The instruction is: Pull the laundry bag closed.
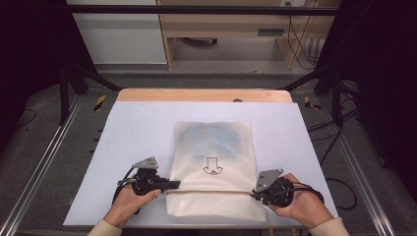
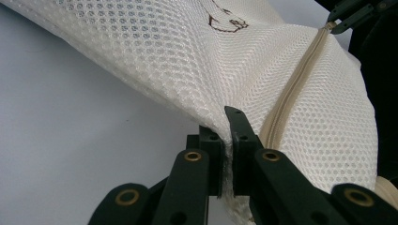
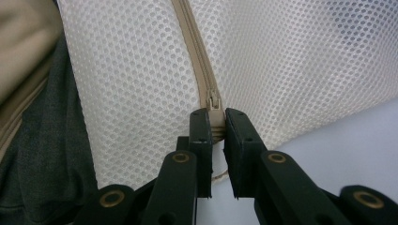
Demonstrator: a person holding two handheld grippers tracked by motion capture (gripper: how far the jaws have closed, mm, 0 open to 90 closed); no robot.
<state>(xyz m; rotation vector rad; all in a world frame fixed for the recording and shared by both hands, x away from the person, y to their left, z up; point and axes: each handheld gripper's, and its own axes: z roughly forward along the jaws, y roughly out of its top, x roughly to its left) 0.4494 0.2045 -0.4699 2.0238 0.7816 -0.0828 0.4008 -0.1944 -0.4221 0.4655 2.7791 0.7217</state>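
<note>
We are looking down at a cream mesh laundry bag (image 1: 215, 164) lying flat on the white-covered bench (image 1: 128, 132), close to the near edge and roughly midway between the two sides. A beige zipper (image 1: 211, 191) is running across the bag near its near end, and a small dark outline drawing (image 1: 212, 166) is sitting on the mesh above it.

The left hand-held gripper (image 1: 173, 185) is reaching in level from the bag's left edge. In the left gripper view we are seeing its jaws closed down to a thin slit, pinching a fold of the mesh (image 2: 228, 140) just beside the zipper tape (image 2: 291, 89), so the netting is rising in a ridge away from the jaws.

The right hand-held gripper (image 1: 254, 192) is meeting the bag's right edge at the zipper line. In the right gripper view its jaws are clamping narrowly on the zipper's end, with the slider (image 3: 214, 104) standing right at their tips; whether the pads are pressing the pull tab or the tape below it we are not quite able to tell.

Both hands (image 1: 130, 204) are resting low at the near edge of the bench, and a dark shape is showing faintly through the mesh in the bag's far half.
</note>
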